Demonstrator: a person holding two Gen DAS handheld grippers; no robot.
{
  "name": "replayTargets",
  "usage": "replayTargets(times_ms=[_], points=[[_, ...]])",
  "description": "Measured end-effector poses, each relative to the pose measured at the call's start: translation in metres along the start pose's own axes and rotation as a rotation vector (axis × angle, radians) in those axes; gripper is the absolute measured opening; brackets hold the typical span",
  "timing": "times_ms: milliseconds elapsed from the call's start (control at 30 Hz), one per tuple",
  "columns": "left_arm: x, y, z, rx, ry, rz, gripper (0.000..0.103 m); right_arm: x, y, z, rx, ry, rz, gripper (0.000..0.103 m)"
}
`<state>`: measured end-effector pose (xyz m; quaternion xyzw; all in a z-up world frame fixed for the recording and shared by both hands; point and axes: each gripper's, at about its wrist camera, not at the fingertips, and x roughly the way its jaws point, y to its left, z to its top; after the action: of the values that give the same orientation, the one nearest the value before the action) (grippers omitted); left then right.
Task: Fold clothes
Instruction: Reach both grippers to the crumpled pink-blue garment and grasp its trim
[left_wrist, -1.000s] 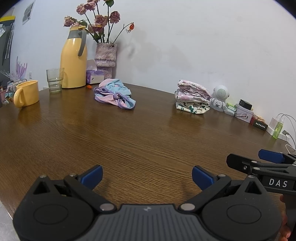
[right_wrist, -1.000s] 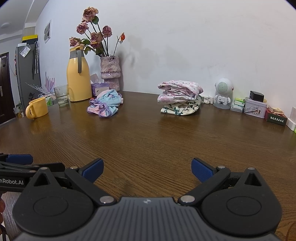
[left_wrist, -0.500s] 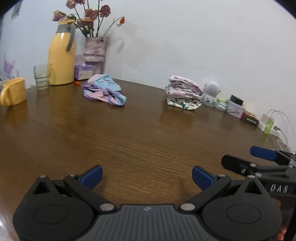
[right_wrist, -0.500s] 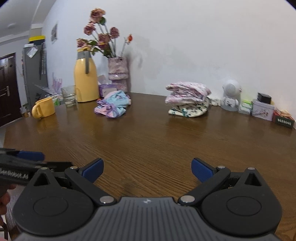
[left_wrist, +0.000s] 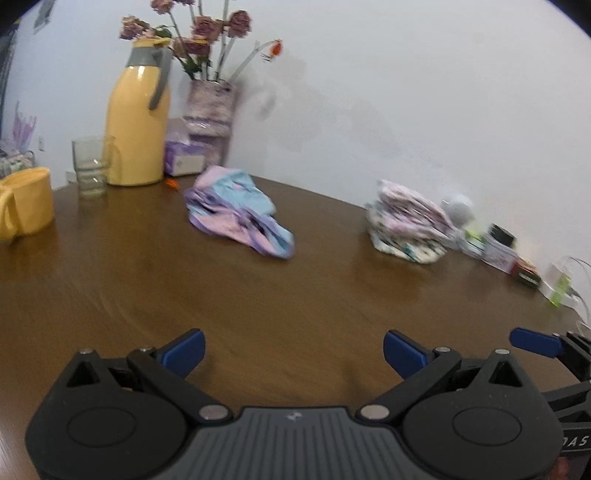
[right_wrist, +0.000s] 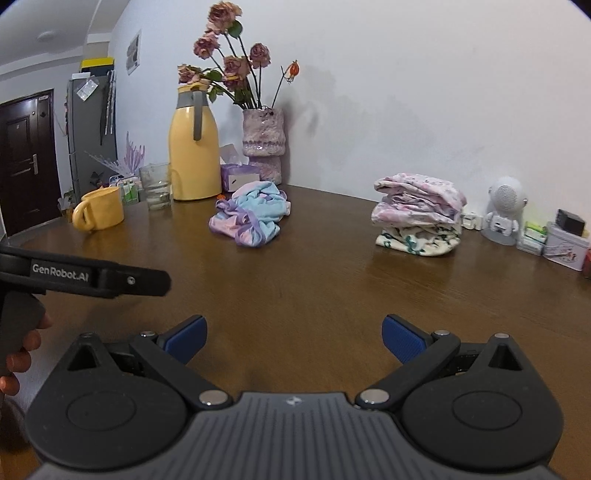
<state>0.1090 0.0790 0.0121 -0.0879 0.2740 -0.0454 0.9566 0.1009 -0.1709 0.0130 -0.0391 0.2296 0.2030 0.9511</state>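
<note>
Both grippers, left gripper (left_wrist: 293, 352) and right gripper (right_wrist: 293, 338), spread wide, holding nothing; crumpled garment (right_wrist: 251, 216) lies just in front of the yellow flask (right_wrist: 192, 147); advise approaching low, pinching one edge each, then spreading flat before folding.

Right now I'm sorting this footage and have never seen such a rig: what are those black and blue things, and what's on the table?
They are two hand-held grippers, each with a camera looking along its blue-tipped fingers. One picture comes from the left gripper, the other from the right gripper. Both are open and hold nothing. On the wooden table lie a crumpled pastel garment and a stack of folded clothes. Behind them stand a yellow thermos, a vase of dried roses, a glass and a yellow mug.
</note>
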Motion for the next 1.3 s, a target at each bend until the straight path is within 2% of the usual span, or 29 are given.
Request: replayTargets(times_ms=[200, 400, 467, 600, 667, 800, 867, 933, 1000, 1067, 1100, 1133, 1167, 1200, 1300], points=[[0.041, 0.047, 0.047, 0.021, -0.023, 0.073, 0.103, 0.070, 0.011, 0.044, -0.013, 0.012, 0.013, 0.103], [0.096, 0.080, 0.092, 0.091, -0.015, 0.122, 0.103, 0.163, 0.044, 0.087, -0.105, 0.071, 0.011, 0.102], [0.117, 0.085, 0.104, 0.110, -0.008, 0.124, 0.103, 0.190, 0.055, 0.096, -0.131, 0.083, 0.003, 0.096], [0.159, 0.095, 0.128, 0.148, 0.006, 0.128, 0.103, 0.237, 0.064, 0.108, -0.143, 0.119, -0.032, 0.091], [0.181, 0.100, 0.140, 0.167, 0.013, 0.130, 0.102, 0.255, 0.063, 0.109, -0.128, 0.142, -0.040, 0.079], [0.221, 0.104, 0.156, 0.188, 0.032, 0.120, 0.099, 0.280, 0.056, 0.107, -0.094, 0.175, -0.056, 0.069], [0.239, 0.102, 0.160, 0.194, 0.053, 0.115, 0.091, 0.290, 0.052, 0.105, -0.080, 0.185, -0.057, 0.055], [0.256, 0.103, 0.161, 0.191, 0.084, 0.100, 0.083, 0.295, 0.051, 0.105, -0.080, 0.192, -0.071, 0.050], [0.269, 0.104, 0.162, 0.184, 0.112, 0.091, 0.066, 0.298, 0.050, 0.103, -0.079, 0.193, -0.074, 0.043], [0.280, 0.105, 0.161, 0.177, 0.132, 0.090, 0.051, 0.297, 0.049, 0.103, -0.071, 0.191, -0.074, 0.026], [0.281, 0.106, 0.161, 0.174, 0.131, 0.082, 0.049, 0.296, 0.048, 0.103, -0.067, 0.189, -0.075, 0.023], [0.282, 0.107, 0.161, 0.173, 0.123, 0.072, 0.039, 0.295, 0.045, 0.104, -0.062, 0.182, -0.078, 0.018], [0.280, 0.109, 0.161, 0.170, 0.112, 0.067, 0.019, 0.294, 0.043, 0.104, -0.058, 0.176, -0.082, 0.012], [0.276, 0.111, 0.162, 0.161, 0.101, 0.060, 0.012, 0.292, 0.041, 0.105, -0.053, 0.170, -0.085, 0.010], [0.262, 0.115, 0.164, 0.137, 0.064, 0.034, 0.009, 0.288, 0.034, 0.107, -0.040, 0.151, -0.097, 0.008]])
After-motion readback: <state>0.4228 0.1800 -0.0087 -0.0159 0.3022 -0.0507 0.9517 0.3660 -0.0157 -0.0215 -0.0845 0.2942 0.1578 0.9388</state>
